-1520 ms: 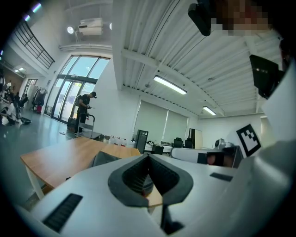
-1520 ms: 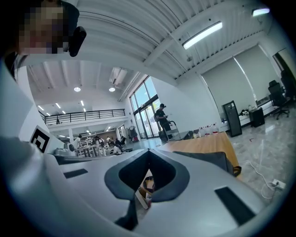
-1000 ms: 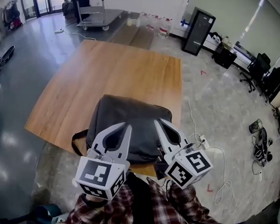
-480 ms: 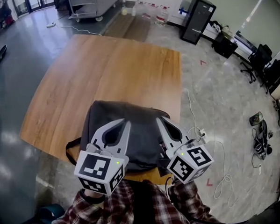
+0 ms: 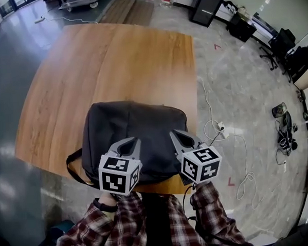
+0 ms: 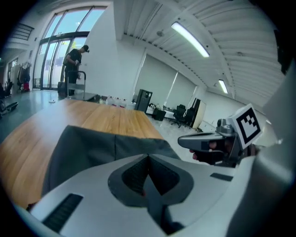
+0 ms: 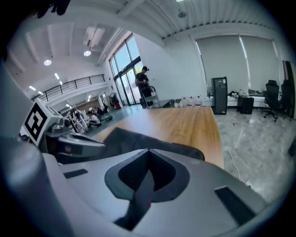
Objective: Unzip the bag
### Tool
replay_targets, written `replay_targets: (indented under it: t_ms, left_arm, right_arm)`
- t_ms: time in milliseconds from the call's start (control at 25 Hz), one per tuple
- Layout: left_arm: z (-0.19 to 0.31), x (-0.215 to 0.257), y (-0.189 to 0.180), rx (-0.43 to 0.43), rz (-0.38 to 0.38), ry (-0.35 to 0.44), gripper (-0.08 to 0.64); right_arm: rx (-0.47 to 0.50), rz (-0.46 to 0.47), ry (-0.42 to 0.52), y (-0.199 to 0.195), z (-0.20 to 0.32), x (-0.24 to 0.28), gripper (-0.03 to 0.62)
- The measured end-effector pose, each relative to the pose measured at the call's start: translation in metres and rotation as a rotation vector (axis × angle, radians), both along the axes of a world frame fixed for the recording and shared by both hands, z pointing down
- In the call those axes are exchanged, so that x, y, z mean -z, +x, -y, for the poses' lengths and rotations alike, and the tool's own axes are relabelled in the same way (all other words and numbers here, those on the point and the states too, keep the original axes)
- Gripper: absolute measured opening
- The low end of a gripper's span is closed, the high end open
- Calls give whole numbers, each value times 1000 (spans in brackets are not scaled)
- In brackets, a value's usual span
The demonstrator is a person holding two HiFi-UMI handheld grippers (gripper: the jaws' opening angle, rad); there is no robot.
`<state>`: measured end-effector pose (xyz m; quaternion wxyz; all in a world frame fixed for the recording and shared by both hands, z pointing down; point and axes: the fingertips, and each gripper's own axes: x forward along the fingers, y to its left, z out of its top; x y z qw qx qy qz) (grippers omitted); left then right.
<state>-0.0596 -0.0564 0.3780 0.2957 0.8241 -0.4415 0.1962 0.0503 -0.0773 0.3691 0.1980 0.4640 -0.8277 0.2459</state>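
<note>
Both the left gripper and right gripper are hovering at the surface's near edge, jaws together, empty. The bag is lying there; unzipping apparently not yet begun.

Saw a wooden table on a pale stone floor, a white cable looped just right of it, a black cabinet beyond, office chairs far right.

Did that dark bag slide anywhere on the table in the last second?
No. The bag still lies at the near edge of the wooden table, by the corner on the view's right, its strap hanging over that edge as before.
</note>
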Motion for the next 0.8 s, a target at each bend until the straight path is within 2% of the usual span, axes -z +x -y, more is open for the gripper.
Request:
replay_targets:
  t_ms: [200,400,520,800]
  left_arm:
    - [-18,-78,4,-43,72,-180,9]
    - [-25,-136,0,-64,146,-296,9]
    - [-22,-148,0,-80,161,-304,9]
    - [-1,-153,1,-136,98,-330,9]
  right_arm:
    - [115,-186,-160,0,-12,-86,11]
    - [213,-374,-225,-6,-18,-137,11]
    - [222,-381,-243,-7,-14,-146,11]
    - [172,-345,-285,-1,-4,-150,11]
